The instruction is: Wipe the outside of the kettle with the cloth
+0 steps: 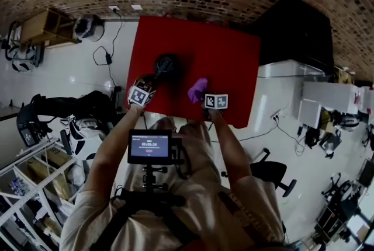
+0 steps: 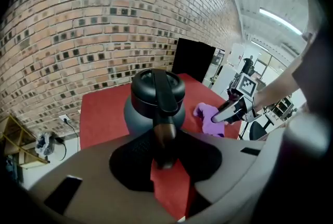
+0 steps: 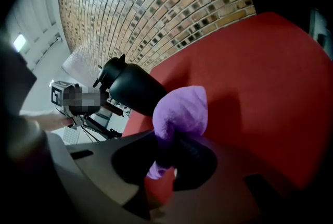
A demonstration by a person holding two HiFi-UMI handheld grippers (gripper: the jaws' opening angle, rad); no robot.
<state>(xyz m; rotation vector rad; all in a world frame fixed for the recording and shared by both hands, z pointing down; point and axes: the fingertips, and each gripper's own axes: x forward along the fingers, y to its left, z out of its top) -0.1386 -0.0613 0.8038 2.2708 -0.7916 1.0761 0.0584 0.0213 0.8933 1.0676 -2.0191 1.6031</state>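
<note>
Red tabletop [image 1: 234,69] bears kettle [image 1: 166,64] and cloth [image 1: 197,90]; screen [image 1: 149,147] digits possibly a timer.

Beige short-sleeved shirt [image 1: 196,209], black chest harness [image 1: 143,200] (screen [image 1: 149,146] attached); left tool [image 1: 153,77] and right tool [image 1: 203,94] carry black-and-white marker cubes [image 1: 141,94].

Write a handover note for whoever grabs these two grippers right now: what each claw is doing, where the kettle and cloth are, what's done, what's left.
Left claw: shut on the lower end of the kettle handle, steadying it upright on the red tabletop.
Right claw: shut on the purple cloth, bunched up and held off the table to the kettle's right.
Done: kettle braced, cloth picked up.
Left: the cloth appears apart from the kettle, so bring it onto the body and wipe all round the outside.
</note>
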